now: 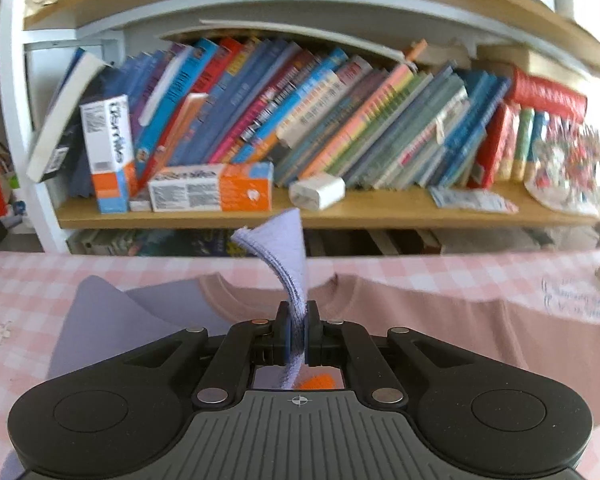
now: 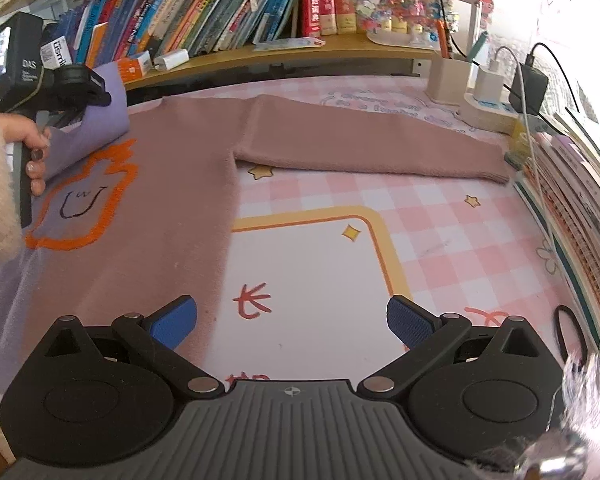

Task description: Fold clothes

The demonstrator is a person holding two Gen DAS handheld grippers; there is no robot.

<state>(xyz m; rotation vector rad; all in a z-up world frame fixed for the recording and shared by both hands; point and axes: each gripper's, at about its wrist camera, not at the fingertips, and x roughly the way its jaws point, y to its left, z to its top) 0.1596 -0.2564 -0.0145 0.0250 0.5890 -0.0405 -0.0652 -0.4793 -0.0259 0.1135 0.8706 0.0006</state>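
Left gripper point(image 1: 296, 336) clenched on the lilac sleeve cuff point(image 1: 290, 248) of the sweater point(image 2: 160, 184); cuff sticks up past the jaw tips, the rest trails down between them; left hand point(image 2: 32, 148) on the handle; right gripper point(image 2: 292, 320) released, blue pads wide apart, nothing between them; sweater lies flat on the pink checked table cover point(image 2: 440, 216), its body ahead-left of the right jaws, mauve sleeve point(image 2: 360, 144) stretched out well ahead of them; bookshelf point(image 1: 300, 120) beyond.

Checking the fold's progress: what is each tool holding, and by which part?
Left tool: the sweater's lilac sleeve, pinched at its cuff. Right tool: open, holding nothing.
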